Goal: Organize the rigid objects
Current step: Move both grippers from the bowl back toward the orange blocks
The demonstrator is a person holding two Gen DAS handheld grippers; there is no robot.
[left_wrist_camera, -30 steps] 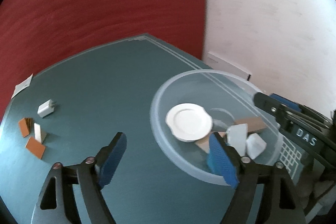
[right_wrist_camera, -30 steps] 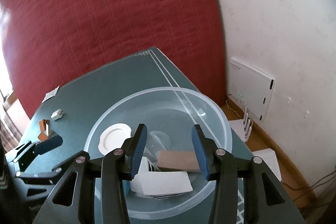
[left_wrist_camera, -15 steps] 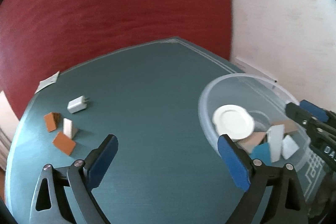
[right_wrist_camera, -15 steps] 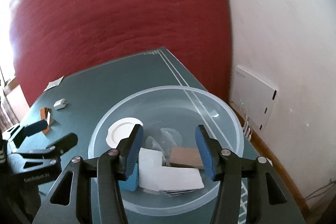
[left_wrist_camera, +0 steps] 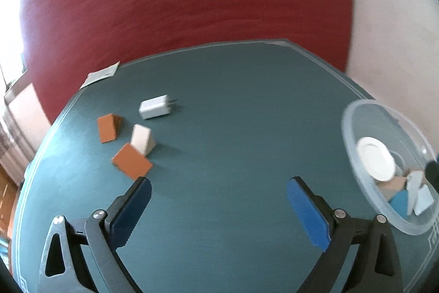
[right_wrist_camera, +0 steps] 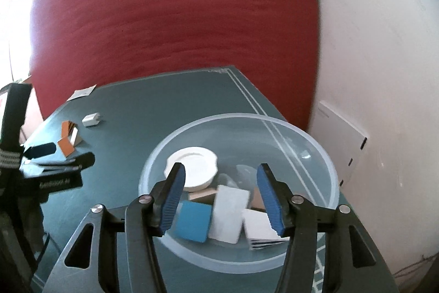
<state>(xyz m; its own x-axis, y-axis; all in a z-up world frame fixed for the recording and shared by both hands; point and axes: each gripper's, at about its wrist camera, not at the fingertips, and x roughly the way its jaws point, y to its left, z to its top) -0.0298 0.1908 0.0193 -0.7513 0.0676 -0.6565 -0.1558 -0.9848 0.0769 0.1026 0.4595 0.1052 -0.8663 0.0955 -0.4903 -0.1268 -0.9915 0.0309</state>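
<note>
We see the remaining loose pieces ahead of the left gripper's [left_wrist_camera: 219, 191] jaws and to their left: an orange block [left_wrist_camera: 131, 165] lies just beyond the left jaw tip, a pale wedge [left_wrist_camera: 142, 139] stands touching its far edge, a second orange block [left_wrist_camera: 109, 127] leans just past that, and a white charger [left_wrist_camera: 155, 107] with its prongs out lies farthest off. The clear bowl [left_wrist_camera: 354, 128] sits well to the right of these jaws, cut by the frame edge.

The right wrist view shows what the left cannot: the whole bowl [right_wrist_camera: 323, 155] lies directly under and ahead of the right gripper's [right_wrist_camera: 221, 177] jaws. In it we count a white lid [right_wrist_camera: 192, 164], a blue block [right_wrist_camera: 193, 221], a white card [right_wrist_camera: 229, 213], a brown piece [right_wrist_camera: 203, 194] and a stack of white cards [right_wrist_camera: 259, 229]. The left view alone shows the loose pieces closely.

The left jaws have just been opening and stand very wide, with only bare counter [left_wrist_camera: 233, 114] between them. The right jaws have also just been opening, to about half width; nothing is gripped, and the bowl's contents lie below them. A paper slip [left_wrist_camera: 101, 74] rests at the counter's far left edge.
</note>
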